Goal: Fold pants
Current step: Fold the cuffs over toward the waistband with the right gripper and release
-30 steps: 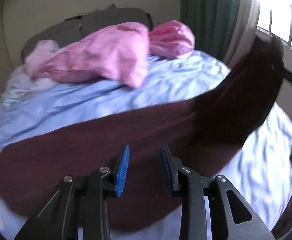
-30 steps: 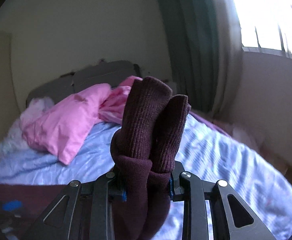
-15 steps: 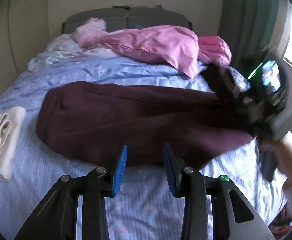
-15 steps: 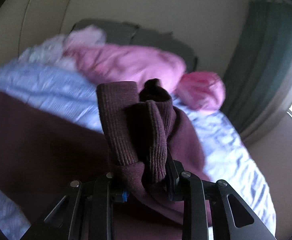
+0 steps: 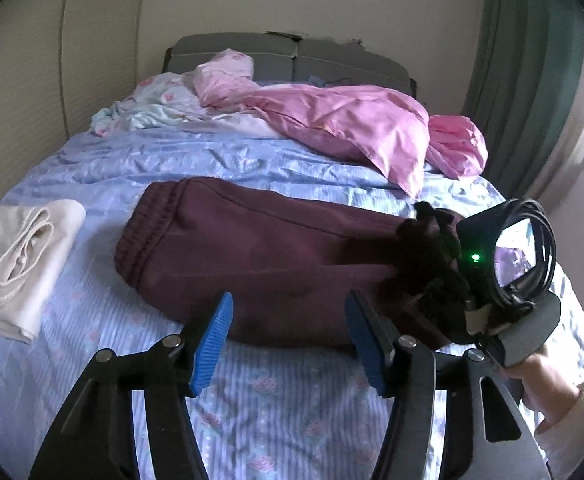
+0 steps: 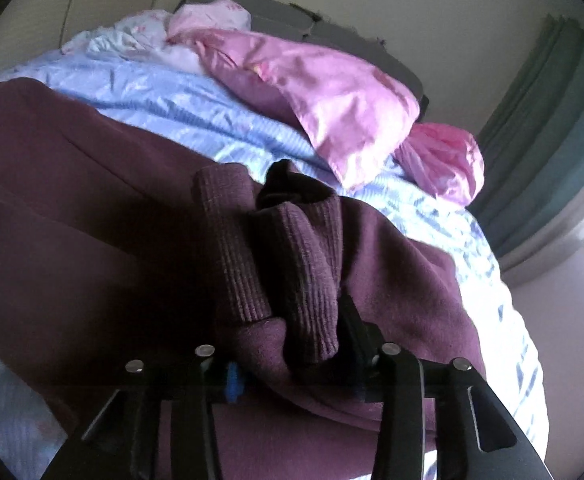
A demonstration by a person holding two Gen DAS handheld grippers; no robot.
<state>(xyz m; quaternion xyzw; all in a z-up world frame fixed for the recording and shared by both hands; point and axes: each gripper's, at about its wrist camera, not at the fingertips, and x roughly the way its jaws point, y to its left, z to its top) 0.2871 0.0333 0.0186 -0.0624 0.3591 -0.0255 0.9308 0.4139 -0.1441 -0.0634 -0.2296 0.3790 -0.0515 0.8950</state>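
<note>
Dark maroon pants lie across the blue bed sheet, waistband at the left, legs running right. My left gripper is open and empty, held just in front of the pants' near edge. My right gripper is shut on the bunched ribbed leg cuffs and holds them over the pants. In the left wrist view the right gripper sits at the right end of the pants, cuffs in it.
A folded beige garment lies at the bed's left. Pink bedding and a pale floral quilt are piled near the grey headboard. A green curtain and window are at the right.
The right gripper has brought the cuffs leftward and down over the pants. The left gripper has opened wider and pulled back from the fabric.
</note>
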